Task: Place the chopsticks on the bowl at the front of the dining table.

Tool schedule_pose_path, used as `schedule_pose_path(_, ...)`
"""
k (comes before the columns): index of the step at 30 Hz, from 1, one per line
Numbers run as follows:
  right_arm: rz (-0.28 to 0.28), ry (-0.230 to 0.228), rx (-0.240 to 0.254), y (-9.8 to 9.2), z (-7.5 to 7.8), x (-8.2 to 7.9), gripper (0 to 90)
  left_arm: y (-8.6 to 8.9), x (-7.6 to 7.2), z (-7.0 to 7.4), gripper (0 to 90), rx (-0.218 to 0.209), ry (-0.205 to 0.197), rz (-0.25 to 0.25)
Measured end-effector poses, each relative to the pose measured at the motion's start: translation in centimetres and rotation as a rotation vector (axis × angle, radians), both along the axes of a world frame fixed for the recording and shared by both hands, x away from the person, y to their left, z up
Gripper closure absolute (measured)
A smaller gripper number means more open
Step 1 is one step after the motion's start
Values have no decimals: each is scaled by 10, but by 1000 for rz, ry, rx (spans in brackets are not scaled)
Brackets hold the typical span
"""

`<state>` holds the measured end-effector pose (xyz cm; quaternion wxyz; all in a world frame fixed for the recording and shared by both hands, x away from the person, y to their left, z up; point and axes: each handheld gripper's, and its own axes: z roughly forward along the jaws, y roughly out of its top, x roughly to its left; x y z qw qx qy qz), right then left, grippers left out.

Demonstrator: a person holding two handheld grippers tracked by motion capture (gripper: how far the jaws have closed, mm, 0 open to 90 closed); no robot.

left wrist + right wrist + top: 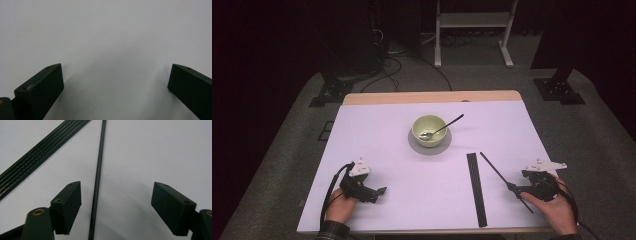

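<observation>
At the lower right of the high view, the right gripper (pixel 513 188) has its jaws spread around a thin black rod (pixel 499 173) lying on the table (pixel 377 130), pads not touching it. The rod lies just beside a bundle of black rods (pixel 476 187). The left gripper (pixel 381 191), lower left, rests with jaws wide apart over bare table.

A pale green bowl (pixel 429 130) sits on a grey saucer (pixel 429 147) at centre frame, a spoon (pixel 443 127) resting inside it.

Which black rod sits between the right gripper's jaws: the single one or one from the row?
The single rod, lying slanted apart from the row of rods. It runs between the open right gripper, untouched.
</observation>
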<state>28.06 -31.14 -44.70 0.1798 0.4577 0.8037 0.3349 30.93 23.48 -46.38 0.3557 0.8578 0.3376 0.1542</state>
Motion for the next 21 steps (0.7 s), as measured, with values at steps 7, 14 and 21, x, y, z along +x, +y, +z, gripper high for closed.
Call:
schedule_pose_path(7,31,-1,33,5,3,7,400,0,0,0,0,1,0,0)
schedule_pose_path(14,57,13,36,10,1,14,485,0,0,0,0,0,0,0)
schedule_pose_path(21,80,31,28,13,-3,24,599,0,0,0,0,0,0,0)
